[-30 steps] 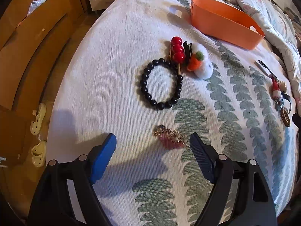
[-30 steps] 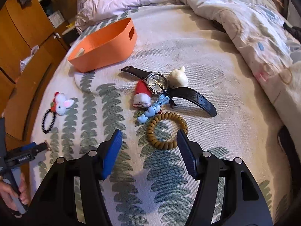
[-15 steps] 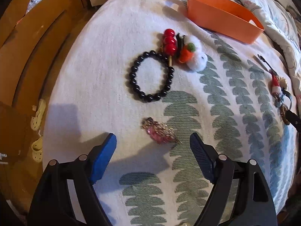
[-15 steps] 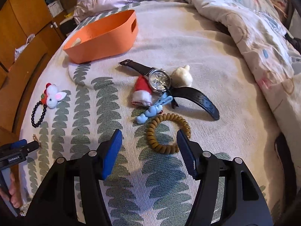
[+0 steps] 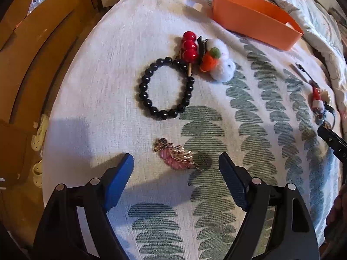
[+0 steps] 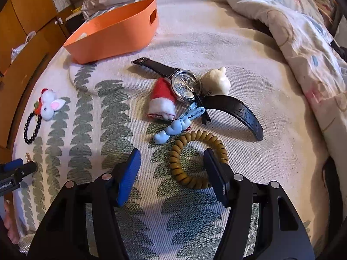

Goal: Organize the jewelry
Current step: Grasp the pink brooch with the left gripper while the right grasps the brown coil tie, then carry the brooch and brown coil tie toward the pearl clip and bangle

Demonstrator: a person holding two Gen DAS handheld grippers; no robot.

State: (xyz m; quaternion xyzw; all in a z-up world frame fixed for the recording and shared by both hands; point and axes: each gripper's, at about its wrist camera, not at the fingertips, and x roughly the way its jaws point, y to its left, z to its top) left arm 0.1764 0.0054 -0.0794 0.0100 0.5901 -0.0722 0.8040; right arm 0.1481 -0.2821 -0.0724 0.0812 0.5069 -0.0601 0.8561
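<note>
In the left wrist view, a pink and gold brooch point(image 5: 177, 156) lies on the leaf-patterned bedspread point(image 5: 97, 75), right between the tips of my open left gripper point(image 5: 175, 162), untouched. Beyond it sit a black bead bracelet point(image 5: 167, 88), a red bead pin point(image 5: 189, 46) and a carrot pompom clip point(image 5: 214, 62). In the right wrist view, my right gripper point(image 6: 172, 156) hangs open low over an olive coil hair tie point(image 6: 199, 135). Its left arc is between the fingers, and the right finger covers part of the ring. An orange basket point(image 6: 112, 30) stands at the back.
Just past the hair tie lie a blue clip point(image 6: 177, 125), a Santa hat clip point(image 6: 162, 99), a black-strapped watch point(image 6: 186, 84) and a cream figurine point(image 6: 216, 81). A rumpled quilt point(image 6: 292, 32) fills the right. Wooden cupboards point(image 5: 32, 43) run along the bed's left edge.
My right gripper has sunk toward the coil hair tie, which now reaches between its fingers. The left gripper has barely shifted, and the brooch still lies between its tips.
</note>
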